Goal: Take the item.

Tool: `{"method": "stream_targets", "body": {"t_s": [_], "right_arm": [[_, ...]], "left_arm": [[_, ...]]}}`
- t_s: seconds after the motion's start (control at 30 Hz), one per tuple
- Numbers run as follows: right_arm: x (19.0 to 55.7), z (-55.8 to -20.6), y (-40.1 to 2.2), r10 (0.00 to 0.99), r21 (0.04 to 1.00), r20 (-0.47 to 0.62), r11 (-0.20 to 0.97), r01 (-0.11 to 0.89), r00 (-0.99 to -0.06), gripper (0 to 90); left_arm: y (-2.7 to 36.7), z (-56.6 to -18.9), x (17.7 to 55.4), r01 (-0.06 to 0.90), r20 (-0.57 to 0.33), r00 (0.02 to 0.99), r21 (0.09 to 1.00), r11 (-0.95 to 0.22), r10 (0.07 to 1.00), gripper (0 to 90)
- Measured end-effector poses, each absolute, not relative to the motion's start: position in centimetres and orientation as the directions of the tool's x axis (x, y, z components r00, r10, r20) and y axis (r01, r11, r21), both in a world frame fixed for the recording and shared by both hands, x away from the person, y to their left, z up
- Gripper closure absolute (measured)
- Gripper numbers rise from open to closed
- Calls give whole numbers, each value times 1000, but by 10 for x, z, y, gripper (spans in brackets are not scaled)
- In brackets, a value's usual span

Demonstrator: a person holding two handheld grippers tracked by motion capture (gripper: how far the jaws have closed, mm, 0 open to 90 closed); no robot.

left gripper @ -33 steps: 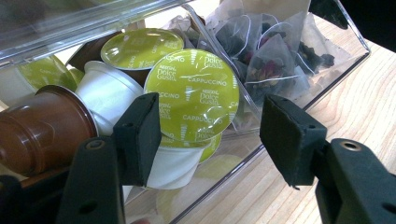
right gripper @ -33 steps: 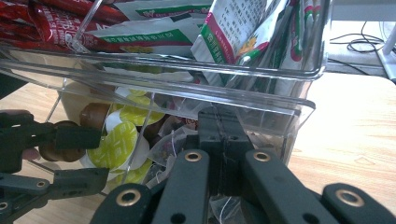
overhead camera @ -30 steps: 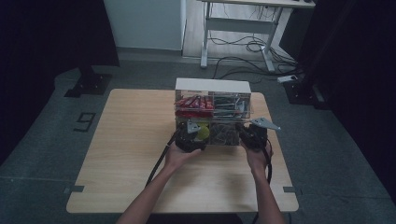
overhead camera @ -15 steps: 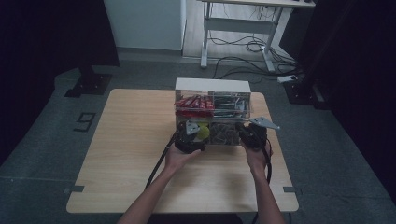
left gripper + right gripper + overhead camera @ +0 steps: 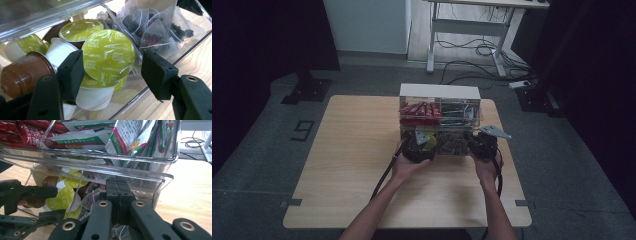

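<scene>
The left gripper (image 5: 110, 72) had its fingers (image 5: 71, 72) apart, and they had just been opening, with a round green foil-lidded coffee capsule marked Cappuccino (image 5: 108, 56) standing between them: the near finger lay against the capsule's rim on one side, while the far finger (image 5: 156, 72) stood clear of it with a gap, so the capsule was bracketed but not pinched. It sat tilted on top of a heap of other capsules, white-bodied and brown ones (image 5: 23, 73), in the lower drawer of a clear plastic organiser box (image 5: 439, 117), beside a compartment of mesh pyramid tea bags (image 5: 155, 32). The right gripper (image 5: 117, 195) had its fingers pressed together, apparently on the front lip of that clear lower drawer (image 5: 160, 178), though the clear plastic made the exact contact hard to read; it seemed to be steadying the drawer. If the step in hand was a pick, doing it well would mean centring the capsule's white body between the fingers rather than the thin foil rim, closing evenly so the tilted cup did not squirt sideways into the heap, and lifting straight out under the upper tray of red stick packets (image 5: 27, 130) and sachets. If it was a release, the fingers should draw back without dragging the rim. The box stood at the far middle of the pale wooden surface (image 5: 352, 165), with both hands just in front of it.
</scene>
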State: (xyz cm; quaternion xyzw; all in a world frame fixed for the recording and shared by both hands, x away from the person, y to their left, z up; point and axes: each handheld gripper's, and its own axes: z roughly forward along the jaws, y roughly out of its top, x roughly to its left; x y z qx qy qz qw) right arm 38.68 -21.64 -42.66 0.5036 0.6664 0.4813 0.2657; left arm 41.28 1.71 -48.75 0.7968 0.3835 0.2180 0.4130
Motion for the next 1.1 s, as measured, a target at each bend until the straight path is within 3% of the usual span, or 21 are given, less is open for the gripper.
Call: {"method": "stream_targets", "body": {"t_s": [0.37,0.73,0.97,1.1], "right_arm": [[387,-427,-216,927,910,130,29,413,-352,893],[387,-427,-216,927,911,131,28,411,-353,893],[386,-427,-216,926,911,131,28,411,-354,893],[386,-427,-216,926,912,132,27,409,-354,893]], "left_arm": [[17,-495,416,421,69,601,819,-389,797,309],[19,-499,420,438,34,595,824,-359,803,296],[20,-498,419,416,46,608,832,-367,792,380],[20,-499,419,409,52,610,834,-371,791,382]]}}
